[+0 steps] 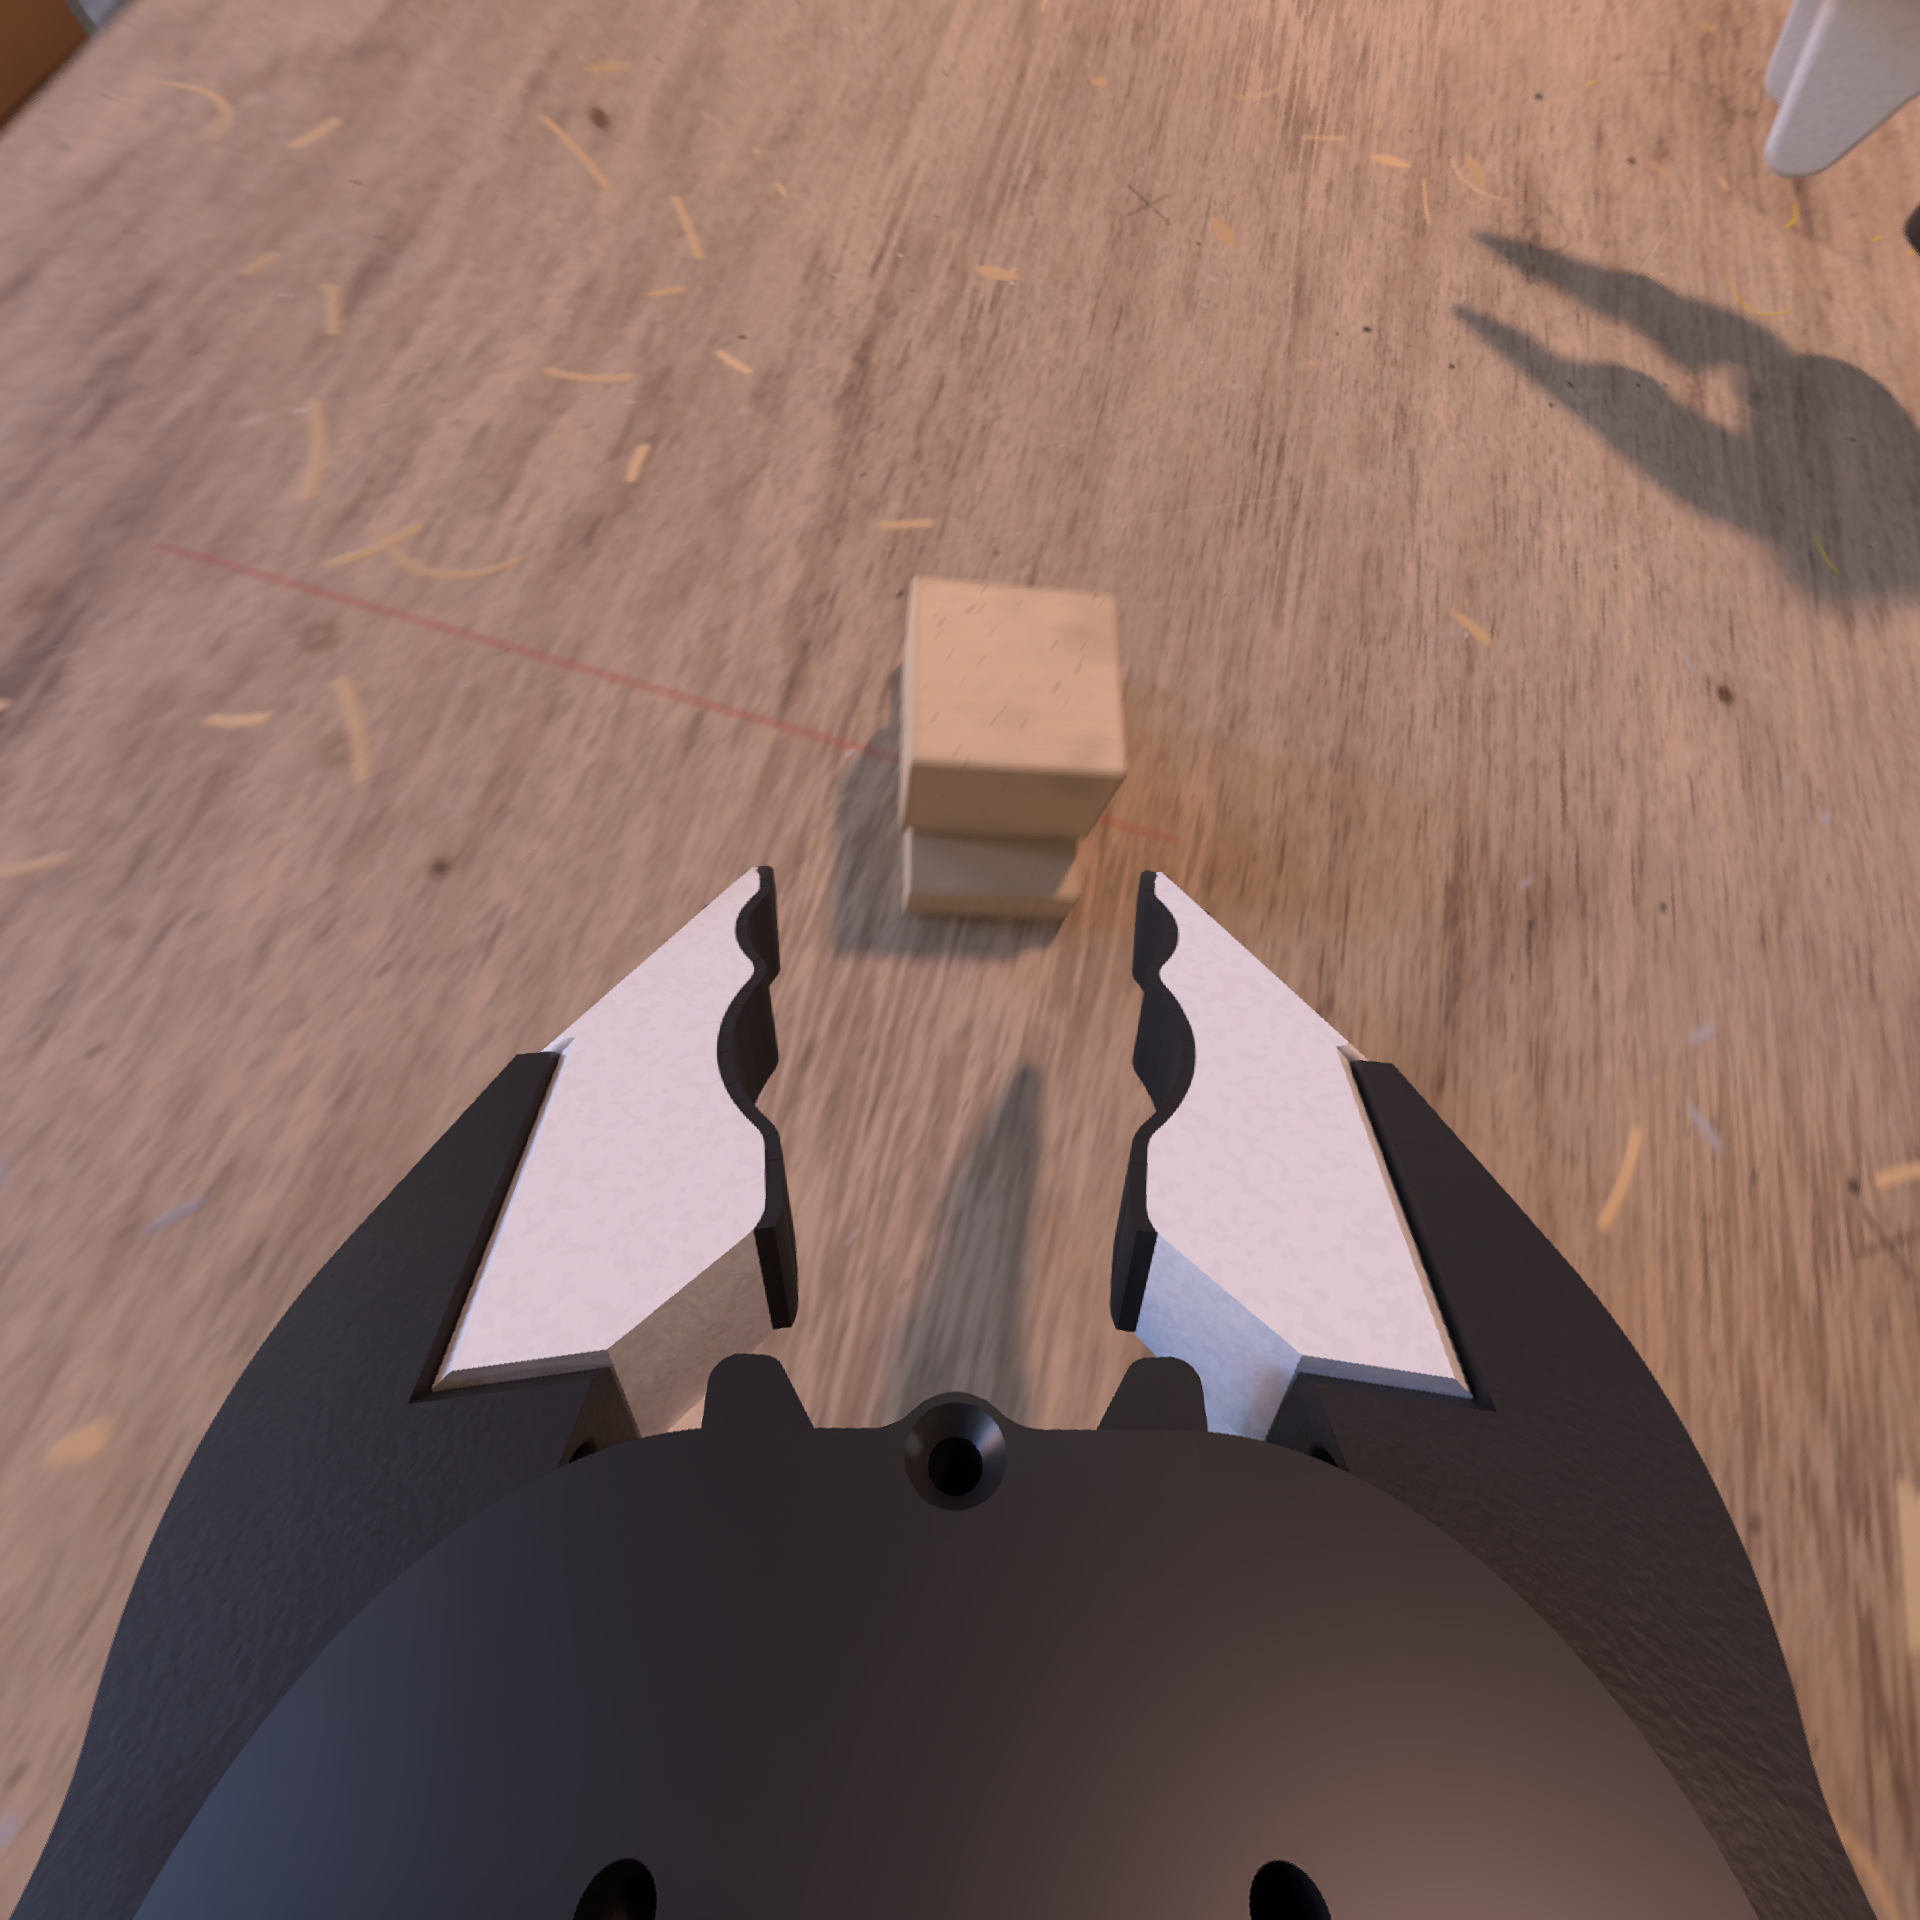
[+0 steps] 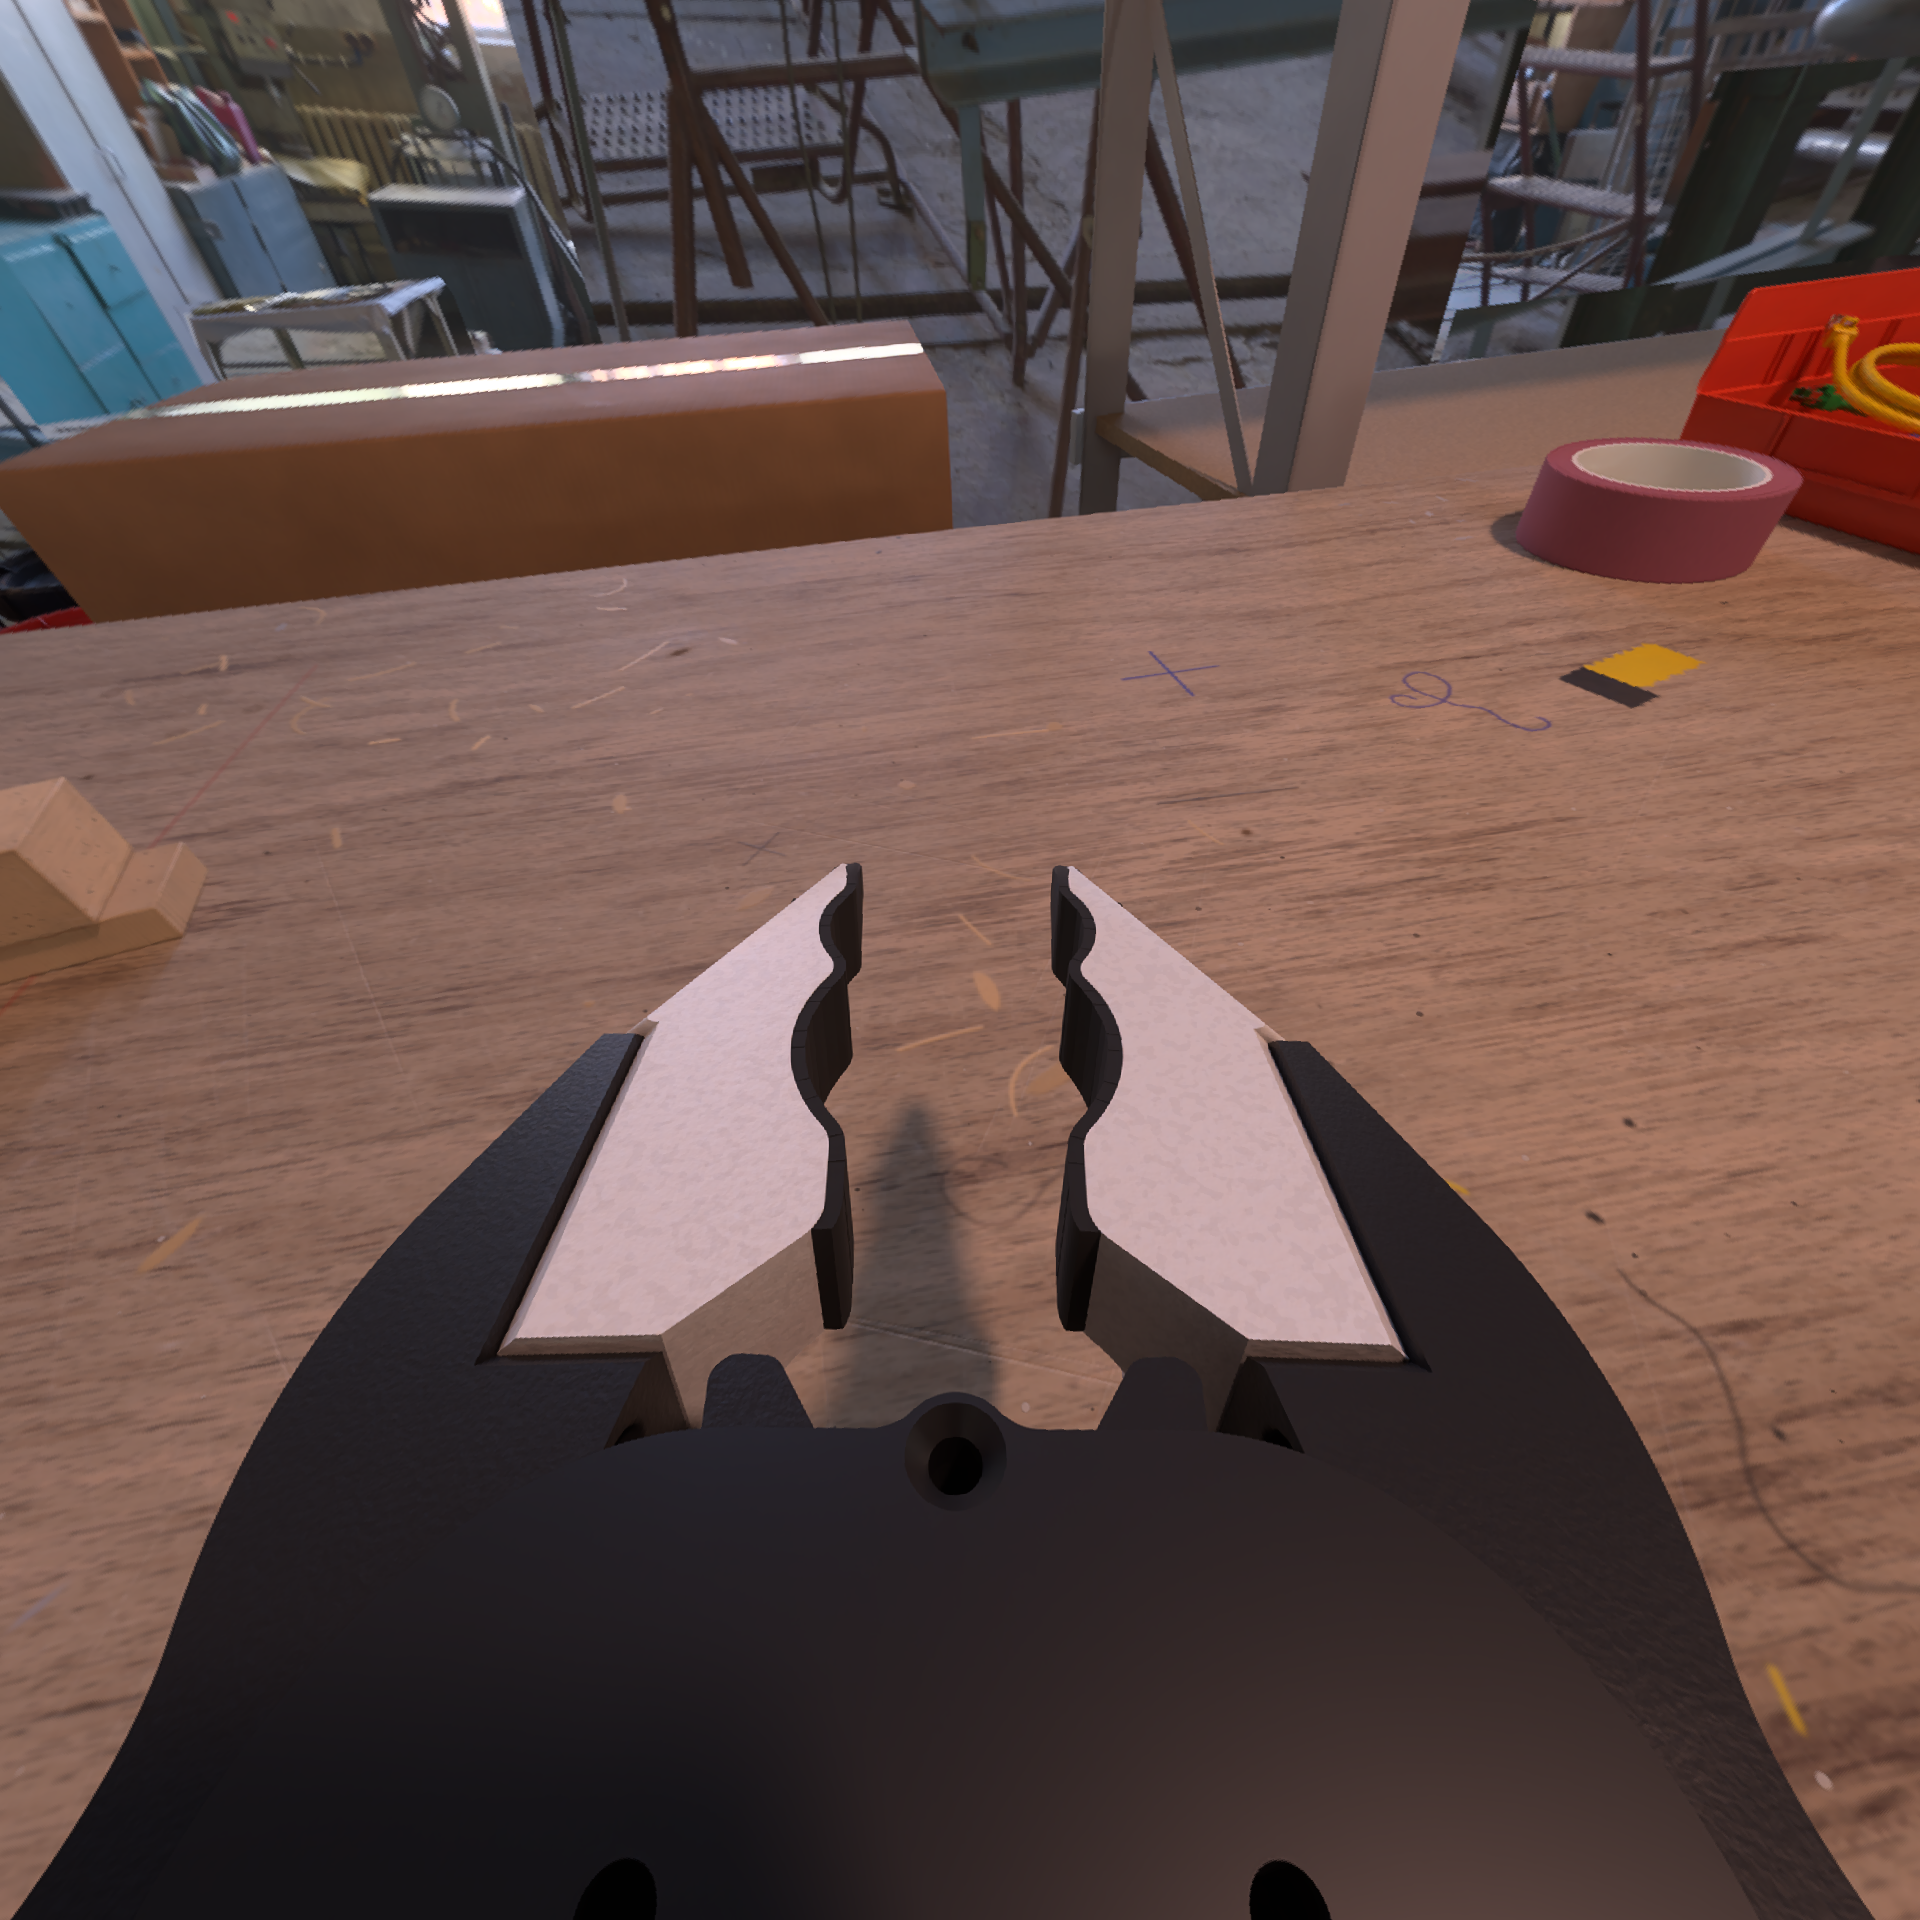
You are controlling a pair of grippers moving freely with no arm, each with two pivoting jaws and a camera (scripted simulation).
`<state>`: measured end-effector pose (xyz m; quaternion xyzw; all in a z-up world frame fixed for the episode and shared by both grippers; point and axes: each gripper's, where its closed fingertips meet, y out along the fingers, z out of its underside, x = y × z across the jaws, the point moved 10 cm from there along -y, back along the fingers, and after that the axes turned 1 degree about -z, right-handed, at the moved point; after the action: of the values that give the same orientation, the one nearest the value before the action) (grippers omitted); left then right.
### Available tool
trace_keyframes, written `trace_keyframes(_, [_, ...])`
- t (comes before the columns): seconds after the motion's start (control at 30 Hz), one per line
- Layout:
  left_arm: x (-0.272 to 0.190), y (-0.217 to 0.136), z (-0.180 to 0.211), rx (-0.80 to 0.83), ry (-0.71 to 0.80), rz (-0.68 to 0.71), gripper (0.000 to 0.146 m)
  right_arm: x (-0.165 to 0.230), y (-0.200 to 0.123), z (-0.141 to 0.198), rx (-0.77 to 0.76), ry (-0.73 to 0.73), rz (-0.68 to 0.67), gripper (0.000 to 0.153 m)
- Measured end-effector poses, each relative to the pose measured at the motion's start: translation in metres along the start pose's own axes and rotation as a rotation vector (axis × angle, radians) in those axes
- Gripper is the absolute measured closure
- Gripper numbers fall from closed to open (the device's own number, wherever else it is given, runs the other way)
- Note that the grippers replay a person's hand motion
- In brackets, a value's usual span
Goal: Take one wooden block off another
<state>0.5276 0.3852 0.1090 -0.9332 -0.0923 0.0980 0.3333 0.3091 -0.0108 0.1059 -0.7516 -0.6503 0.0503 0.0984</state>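
In the left wrist view a pale wooden block point(image 1: 1013, 696) sits on top of a second wooden block point(image 1: 987, 878) on the wooden tabletop. My left gripper point(image 1: 956, 883) is open and empty, above the table, with the stack just beyond its fingertips. In the right wrist view my right gripper point(image 2: 956, 878) is open and empty over bare table. The two blocks point(image 2: 83, 883) show at the far left edge of that view, well away from the right gripper.
A roll of maroon tape point(image 2: 1657, 509) and a red tray point(image 2: 1808, 416) with a yellow cable stand at the back right. A brown box point(image 2: 488, 468) lies beyond the table's far edge. The other gripper's tip point(image 1: 1839, 83) shows at the top right.
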Motion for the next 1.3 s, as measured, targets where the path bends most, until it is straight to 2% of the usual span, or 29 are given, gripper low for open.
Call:
trace_keyframes(0.07, [-0.009,0.019,-0.012,0.040,0.001,-0.031,0.070,0.000,-0.001,0.000,-0.012,0.011,-0.018,0.116])
trace_keyframes(0.13, [-0.012,0.032,-0.022,0.083,0.003,-0.075,0.069,0.000,-0.003,0.000,-0.027,0.023,-0.043,0.116])
trace_keyframes(0.23, [-0.014,0.048,-0.030,0.161,0.005,-0.062,0.078,0.002,-0.006,0.000,-0.050,0.038,-0.093,0.116])
trace_keyframes(0.33, [-0.017,0.053,-0.034,0.227,0.063,-0.072,0.094,0.005,-0.011,0.000,-0.079,0.056,-0.140,0.116])
trace_keyframes(0.43, [-0.019,0.053,-0.046,0.273,0.153,-0.107,0.094,0.007,-0.019,0.000,-0.128,0.058,-0.153,0.116])
trace_keyframes(0.57, [-0.017,0.047,-0.092,0.325,0.331,-0.184,0.094,0.009,-0.027,0.001,-0.175,0.062,-0.178,0.116])
trace_keyframes(0.7, [-0.002,0.058,-0.153,0.390,0.445,-0.167,0.094,0.008,-0.031,0.002,-0.186,0.091,-0.192,0.117])
trace_keyframes(0.9, [0.015,0.086,-0.212,0.443,0.478,-0.131,0.094,0.008,-0.030,0.002,-0.171,0.108,-0.195,0.116])
trace_keyframes(1.03, [0.023,0.098,-0.231,0.458,0.420,-0.070,0.094,0.007,-0.028,0.002,-0.160,0.117,-0.192,0.116])
trace_keyframes(1.2, [0.021,0.099,-0.250,0.444,0.498,-0.077,0.094,0.007,-0.027,0.003,-0.148,0.119,-0.195,0.116])
trace_keyframes(1.3, [0.038,0.114,-0.238,0.451,0.532,-0.052,0.094,0.007,-0.026,0.003,-0.144,0.121,-0.198,0.116])
